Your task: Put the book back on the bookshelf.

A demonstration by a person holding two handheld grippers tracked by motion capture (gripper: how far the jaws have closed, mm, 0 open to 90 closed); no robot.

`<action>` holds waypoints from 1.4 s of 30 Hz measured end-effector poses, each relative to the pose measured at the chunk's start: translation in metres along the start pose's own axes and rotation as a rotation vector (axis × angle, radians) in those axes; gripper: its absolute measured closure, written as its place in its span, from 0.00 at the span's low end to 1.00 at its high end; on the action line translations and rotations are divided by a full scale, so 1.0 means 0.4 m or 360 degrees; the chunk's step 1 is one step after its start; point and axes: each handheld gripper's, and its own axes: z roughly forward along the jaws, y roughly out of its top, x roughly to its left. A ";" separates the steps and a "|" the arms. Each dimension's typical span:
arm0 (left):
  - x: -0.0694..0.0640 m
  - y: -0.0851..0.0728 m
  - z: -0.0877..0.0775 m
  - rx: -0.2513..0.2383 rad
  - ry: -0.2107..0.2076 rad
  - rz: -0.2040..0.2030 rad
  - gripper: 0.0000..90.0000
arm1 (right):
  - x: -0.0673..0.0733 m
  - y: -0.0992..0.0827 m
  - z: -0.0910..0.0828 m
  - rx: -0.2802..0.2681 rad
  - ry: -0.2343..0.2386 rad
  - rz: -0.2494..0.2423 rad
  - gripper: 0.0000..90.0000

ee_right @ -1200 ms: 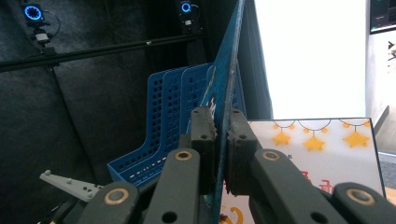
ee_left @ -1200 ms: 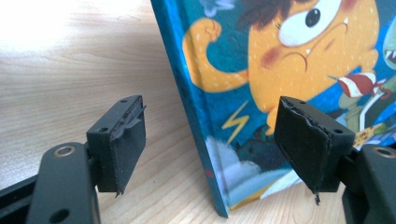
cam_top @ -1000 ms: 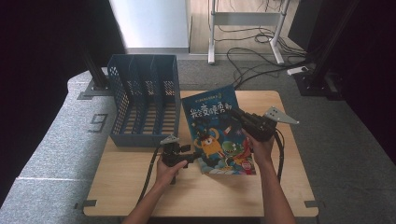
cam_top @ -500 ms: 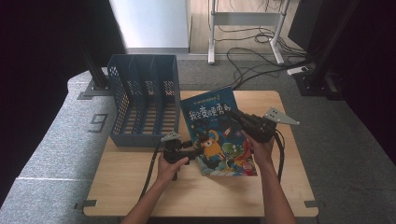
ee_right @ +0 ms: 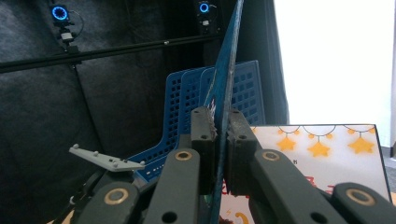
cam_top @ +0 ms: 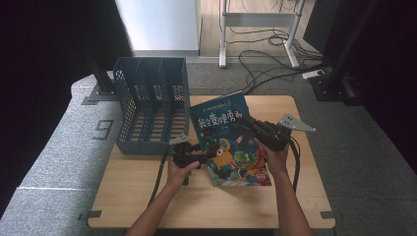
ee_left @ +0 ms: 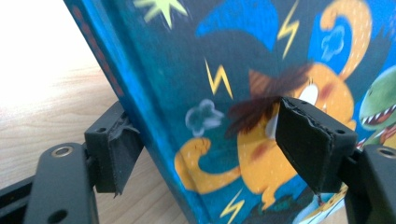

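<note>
On the wooden counter [cam_top: 147, 196], beside the blue plastic mesh file rack [cam_top: 150, 105], we have a blue cartoon-covered picture book [cam_top: 228, 140] with its cover lifted. Our right claw [cam_top: 248, 123] is clenched on the cover's edge. Our left claw [cam_top: 204, 156] stands released, one jaw on each side of the book's spine edge, not yet pinching. We judge the book is bound for the rack: we'd close the left claw squarely before lifting, keeping the book from twisting.
</note>
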 end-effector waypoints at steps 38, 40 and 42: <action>-0.005 0.041 -0.033 -0.0195 -0.0057 -0.0010 0.34 | -0.024 0.019 -0.035 0.0211 0.0096 -0.0128 0.86; -0.006 0.041 -0.034 -0.0198 -0.0059 -0.0010 0.34 | -0.023 0.021 -0.036 0.0230 0.0096 -0.0131 0.86; -0.007 0.042 -0.034 -0.0203 -0.0060 -0.0012 0.34 | -0.022 0.022 -0.037 0.0240 0.0103 -0.0134 0.87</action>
